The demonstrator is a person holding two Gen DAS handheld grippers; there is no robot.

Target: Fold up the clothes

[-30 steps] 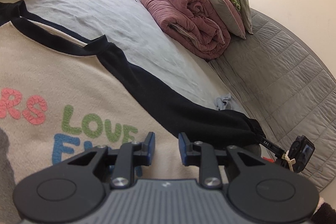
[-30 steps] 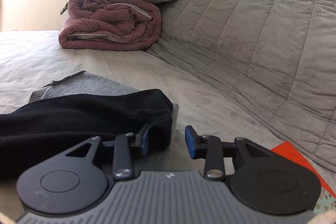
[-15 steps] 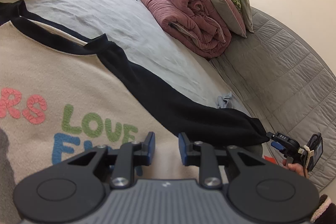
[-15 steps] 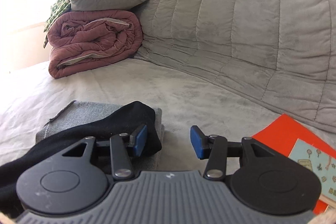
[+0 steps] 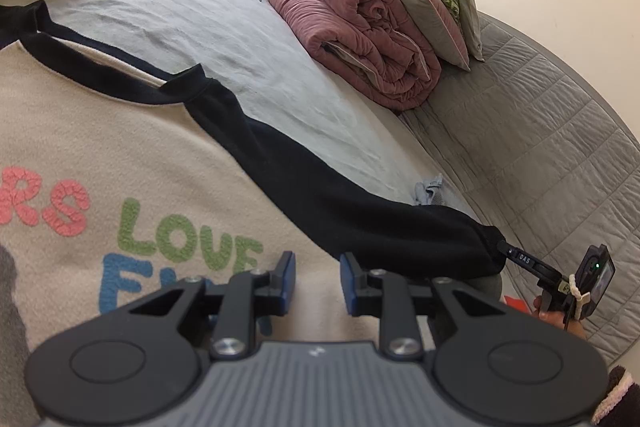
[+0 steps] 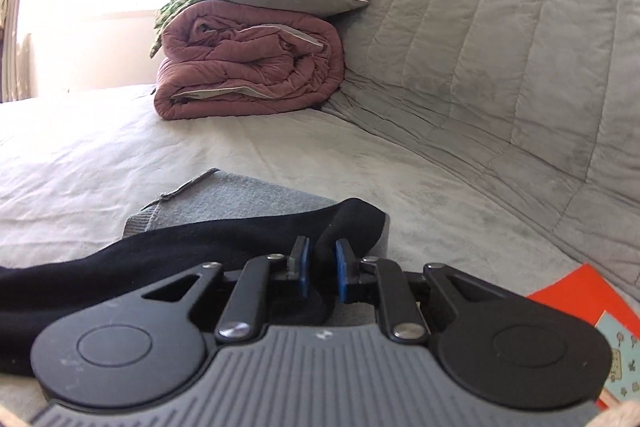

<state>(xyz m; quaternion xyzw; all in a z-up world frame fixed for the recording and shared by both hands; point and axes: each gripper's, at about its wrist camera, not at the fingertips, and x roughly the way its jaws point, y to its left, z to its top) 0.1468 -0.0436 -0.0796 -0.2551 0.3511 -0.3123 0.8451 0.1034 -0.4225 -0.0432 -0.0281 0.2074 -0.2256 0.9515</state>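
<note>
the sweatshirt (image 5: 120,155) lies flat on the bed (image 5: 224,39), its black sleeve (image 5: 360,211) stretched toward the quilted edge where your right gripper (image 6: 319,269) pinches the cuff, while your left gripper (image 5: 317,281) hovers spread over the chest

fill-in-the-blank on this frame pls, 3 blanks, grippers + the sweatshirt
1. The right gripper is shut on the sweatshirt's black ____.
2. The left gripper hovers over the cream sweatshirt with its jaws ____.
3. The green letters on the sweatshirt's front spell ____.

Missing words: sleeve; open; LOVE
</note>
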